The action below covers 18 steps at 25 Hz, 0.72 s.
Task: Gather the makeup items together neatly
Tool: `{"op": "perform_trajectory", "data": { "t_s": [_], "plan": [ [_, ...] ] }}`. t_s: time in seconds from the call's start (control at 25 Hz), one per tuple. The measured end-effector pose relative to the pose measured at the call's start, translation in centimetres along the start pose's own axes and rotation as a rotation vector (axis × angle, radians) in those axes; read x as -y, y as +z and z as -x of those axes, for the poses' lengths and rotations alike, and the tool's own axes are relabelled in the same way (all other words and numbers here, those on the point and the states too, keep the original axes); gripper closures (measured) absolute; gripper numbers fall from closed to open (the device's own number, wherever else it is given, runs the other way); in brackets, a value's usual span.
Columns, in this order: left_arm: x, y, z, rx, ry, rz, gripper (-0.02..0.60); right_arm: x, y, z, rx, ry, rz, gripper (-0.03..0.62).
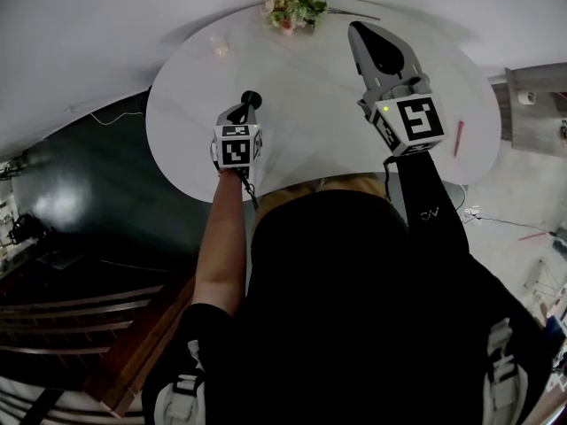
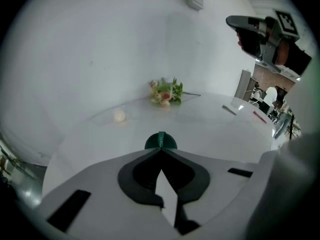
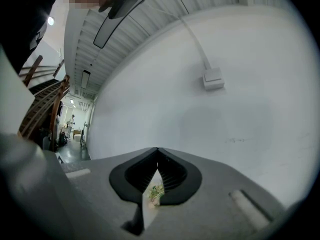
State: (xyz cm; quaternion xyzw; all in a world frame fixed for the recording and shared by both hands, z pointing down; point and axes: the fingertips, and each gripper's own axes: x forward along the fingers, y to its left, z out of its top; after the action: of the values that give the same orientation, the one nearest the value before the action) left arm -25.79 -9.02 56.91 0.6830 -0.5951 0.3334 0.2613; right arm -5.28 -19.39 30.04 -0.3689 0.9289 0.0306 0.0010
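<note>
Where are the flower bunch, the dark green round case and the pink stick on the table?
flower bunch (image 1: 292, 9), head view, middle of the blooms.
dark green round case (image 2: 161, 142), left gripper view, its visible upper part.
pink stick (image 1: 458, 137), head view, midway along its length.

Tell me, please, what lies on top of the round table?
A flower bouquet, a pale round piece, a grey stick, a pink stick and a dark round item, its near side hidden by the left hand-held gripper.
</note>
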Motion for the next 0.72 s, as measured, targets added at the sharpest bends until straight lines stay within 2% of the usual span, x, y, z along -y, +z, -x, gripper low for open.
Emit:
{"op": "perform_trajectory", "data": {
  "t_s": [0.36, 0.52, 0.72],
  "plan": [
    [2.6, 9.4, 7.2, 0.242, -0.031, -0.129, 0.572, 0.3, 0.0, 0.1, 0.012, 0.001, -0.010, 0.588],
    [3.6, 9.7, 7.0, 0.250, -0.057, -0.149, 0.572, 0.4, -0.2, 0.2, 0.009, -0.001, -0.013, 0.588],
    [6.3, 8.0, 3.9, 0.178, -0.114, -0.192, 0.572, 1.4, -0.6, 1.5, -0.006, -0.048, -0.014, 0.588]
  ]
}}
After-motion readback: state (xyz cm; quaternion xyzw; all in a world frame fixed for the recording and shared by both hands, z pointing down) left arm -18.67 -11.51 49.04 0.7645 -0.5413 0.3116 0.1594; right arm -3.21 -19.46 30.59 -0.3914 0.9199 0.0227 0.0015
